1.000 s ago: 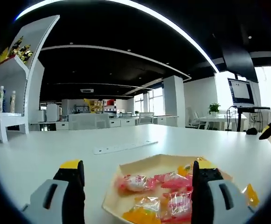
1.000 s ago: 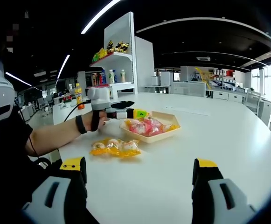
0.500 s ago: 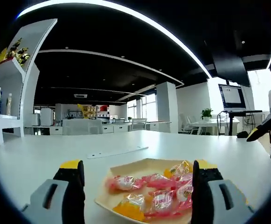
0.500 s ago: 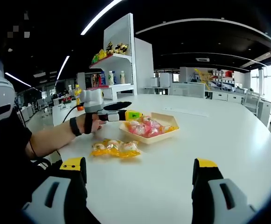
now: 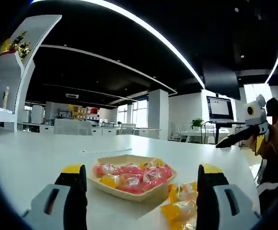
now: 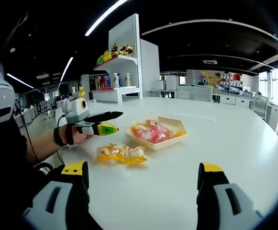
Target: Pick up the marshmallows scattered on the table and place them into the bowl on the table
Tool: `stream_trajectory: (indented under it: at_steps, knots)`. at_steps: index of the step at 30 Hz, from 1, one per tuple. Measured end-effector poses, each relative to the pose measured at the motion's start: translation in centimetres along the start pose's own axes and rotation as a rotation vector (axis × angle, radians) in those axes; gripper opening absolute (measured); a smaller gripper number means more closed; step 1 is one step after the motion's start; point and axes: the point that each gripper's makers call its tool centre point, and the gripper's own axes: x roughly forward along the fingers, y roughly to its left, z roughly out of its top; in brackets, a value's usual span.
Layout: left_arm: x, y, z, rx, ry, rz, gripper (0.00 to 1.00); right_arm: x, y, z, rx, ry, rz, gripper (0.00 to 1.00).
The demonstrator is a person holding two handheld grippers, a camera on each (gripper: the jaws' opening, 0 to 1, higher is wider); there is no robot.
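left gripper (image 6: 111, 122) drew back; yellow marshmallow packet (image 6: 121, 153) lies crosswise beside bowl (image 6: 157, 142).

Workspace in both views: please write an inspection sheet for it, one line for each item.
Surface: white table, large.
Job's things: bowl holds pink and yellow wrapped marshmallows; yellow packets lie on the table beside it, apart.
Clutter: flat white strip beyond the bowl.
Grippers: left claw hovers near the bowl, holding nothing; right claw open, empty, short of the packets.
Cables: dark cable by the person's arm.
Surroundings: shelf with bottles and snacks, monitor, office desks.
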Motion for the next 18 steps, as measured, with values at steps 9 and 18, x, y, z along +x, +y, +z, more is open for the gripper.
stream_trajectory:
  at_steps: [9, 18]
  knots:
    - [-4.5, -3.6, 0.9, -0.007, 0.036, -0.090, 0.95, 0.0, 0.2, 0.2, 0.002, -0.008, 0.005, 0.91]
    - [-8.4, -6.2, 1.3, 0.055, 0.122, -0.162, 0.95, 0.2, 0.6, 0.1, -0.004, -0.007, 0.020, 0.91]
